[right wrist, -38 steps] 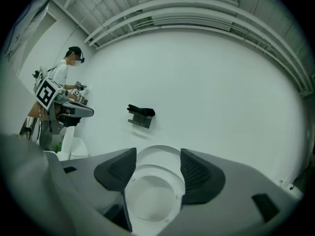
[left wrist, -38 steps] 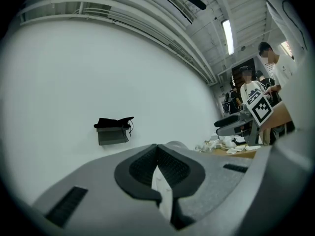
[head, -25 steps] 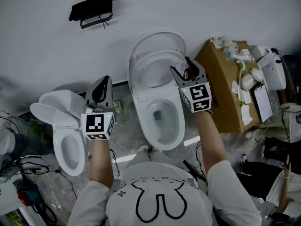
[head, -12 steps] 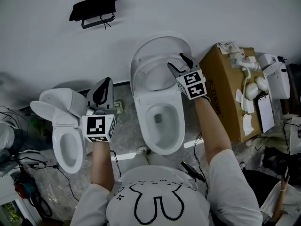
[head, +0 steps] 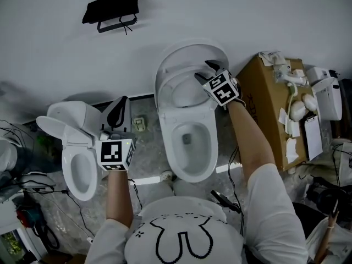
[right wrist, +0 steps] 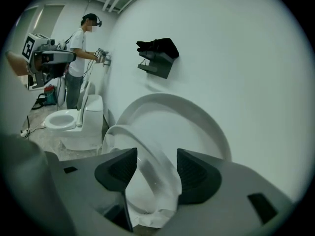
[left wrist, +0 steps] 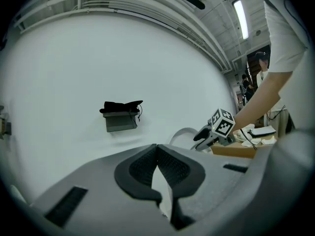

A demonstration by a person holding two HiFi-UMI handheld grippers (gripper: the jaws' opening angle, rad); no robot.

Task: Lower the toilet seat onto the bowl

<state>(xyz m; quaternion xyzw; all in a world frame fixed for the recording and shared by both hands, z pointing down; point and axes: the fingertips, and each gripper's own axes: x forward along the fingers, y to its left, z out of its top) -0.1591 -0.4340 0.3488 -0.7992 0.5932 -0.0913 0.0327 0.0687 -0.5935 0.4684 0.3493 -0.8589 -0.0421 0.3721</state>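
Note:
The white toilet stands in the middle, its bowl [head: 187,142] uncovered. Its seat [head: 184,91] and lid [head: 190,53] are raised and lean back towards the wall. My right gripper [head: 204,72] is open at the seat's upper right rim. In the right gripper view the seat ring [right wrist: 147,163] runs between the two spread jaws of that gripper [right wrist: 153,170], and the lid [right wrist: 187,119] stands behind it. My left gripper [head: 117,112] hangs shut and holds nothing, left of the toilet. In the left gripper view its tips [left wrist: 157,151] meet in front of the bare wall.
A second toilet [head: 81,161] with its lid up stands at the left. A cardboard box [head: 268,111] with white fittings on top sits right of the bowl. A black shelf [head: 113,7] hangs on the wall. Cables lie at the lower left. Another person [right wrist: 78,48] stands further back.
My right gripper has moved up and back from beside the bowl to the raised seat's rim, which now sits between its jaws. The left gripper has stayed nearly where it was.

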